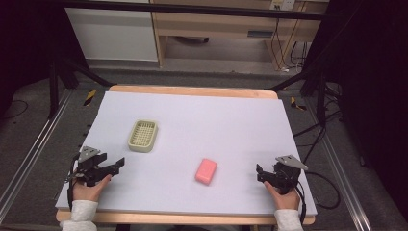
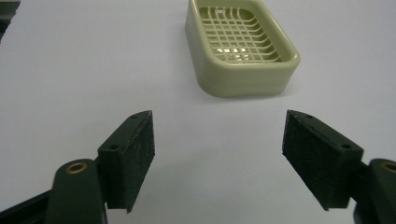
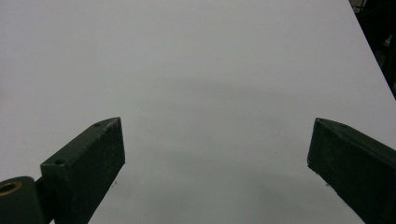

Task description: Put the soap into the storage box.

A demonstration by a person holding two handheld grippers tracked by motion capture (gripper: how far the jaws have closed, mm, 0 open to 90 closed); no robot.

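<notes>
A pale green soap dish (image 1: 143, 135) with a slotted grid floor sits empty on the left half of the white table sheet (image 1: 192, 120). A pink soap bar (image 1: 206, 171) lies right of centre, nearer the front edge. My left gripper (image 1: 117, 164) rests at the front left, held by a hand, open and holding nothing. In the left gripper view the soap dish (image 2: 240, 46) stands just beyond the open left gripper (image 2: 218, 142). My right gripper (image 1: 260, 173) sits at the front right, open and holding nothing, with bare white sheet ahead of the right gripper (image 3: 217, 154).
The white sheet covers a wooden table (image 1: 192, 90) whose edge shows at the back. Metal frame rails (image 1: 29, 159) run along both sides on the grey floor. Wooden furniture (image 1: 216, 29) and cables stand behind the table.
</notes>
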